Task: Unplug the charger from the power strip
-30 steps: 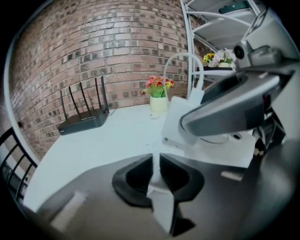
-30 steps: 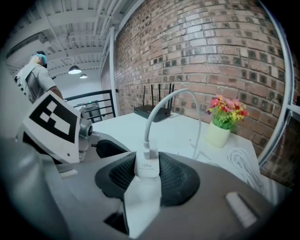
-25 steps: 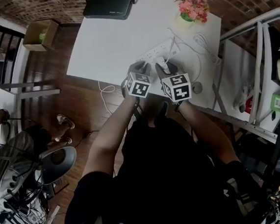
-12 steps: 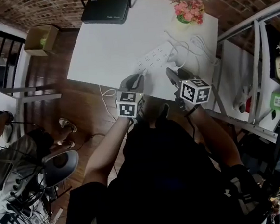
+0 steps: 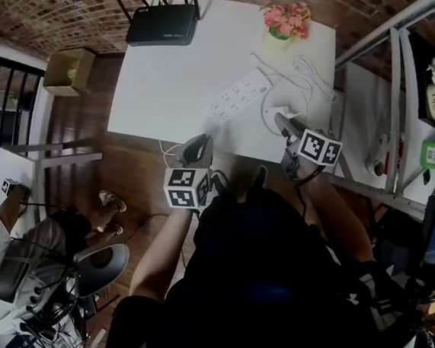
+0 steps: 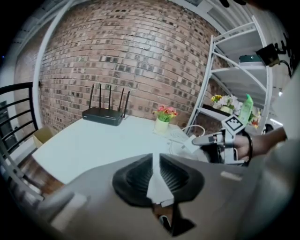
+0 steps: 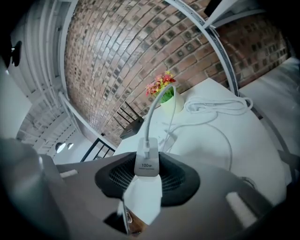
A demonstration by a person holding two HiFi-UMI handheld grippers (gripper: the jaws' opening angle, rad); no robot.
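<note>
charger (image 7: 146, 165), likely light and rigid, sits pinched by its flat sides in my right gripper (image 5: 284, 123) fingers; springy cable (image 7: 153, 112) may tug. left gripper (image 5: 198, 142) fingers just narrowed to a slit, empty.

Charger (image 7: 146, 166) face: "100w" printed; smaller line beneath too small to read. No other legible text.

Office with brick wall (image 6: 117, 56) — router (image 5: 163, 25), white table (image 5: 167, 82), metal shelving (image 6: 233, 70).
</note>
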